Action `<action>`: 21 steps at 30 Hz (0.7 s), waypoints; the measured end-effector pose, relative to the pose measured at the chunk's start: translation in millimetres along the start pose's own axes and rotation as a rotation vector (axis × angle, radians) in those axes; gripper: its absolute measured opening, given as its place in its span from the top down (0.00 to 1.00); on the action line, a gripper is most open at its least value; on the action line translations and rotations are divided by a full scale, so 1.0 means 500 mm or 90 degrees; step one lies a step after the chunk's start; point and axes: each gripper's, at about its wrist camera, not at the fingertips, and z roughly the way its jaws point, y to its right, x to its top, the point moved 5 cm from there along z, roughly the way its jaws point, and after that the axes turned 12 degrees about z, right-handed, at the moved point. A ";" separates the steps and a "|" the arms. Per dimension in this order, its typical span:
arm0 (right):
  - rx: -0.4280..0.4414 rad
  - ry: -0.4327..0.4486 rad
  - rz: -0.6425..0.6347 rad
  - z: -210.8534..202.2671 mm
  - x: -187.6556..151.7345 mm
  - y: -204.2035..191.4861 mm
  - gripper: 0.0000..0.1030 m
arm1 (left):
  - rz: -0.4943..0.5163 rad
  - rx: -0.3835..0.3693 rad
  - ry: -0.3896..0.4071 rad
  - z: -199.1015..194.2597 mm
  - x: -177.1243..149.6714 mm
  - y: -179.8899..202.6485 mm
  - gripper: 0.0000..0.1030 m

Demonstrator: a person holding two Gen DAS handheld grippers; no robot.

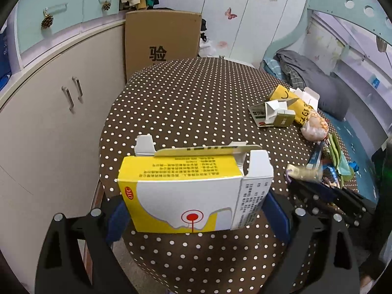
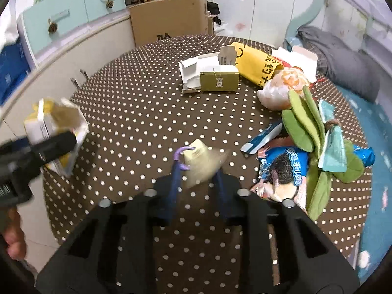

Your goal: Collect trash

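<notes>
Both jaws grip light, crushable trash above the worktop: left gripper a yellow carton by its sides, right gripper a blurred scrap.

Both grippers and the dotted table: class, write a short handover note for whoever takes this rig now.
Left gripper: shut on the yellow-and-white medicine box, flaps open, held over the table's near edge.
Right gripper: a small pale packet sits between its pads; blur hides whether they press.
Done: two pieces picked up.
Left: olive box, yellow bag, blue snack wrapper, other litter at the right. No bin in view.
</notes>
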 end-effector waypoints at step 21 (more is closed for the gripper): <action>0.011 0.043 0.043 -0.009 0.043 0.019 0.20 | 0.021 -0.017 0.010 -0.013 0.010 0.040 0.11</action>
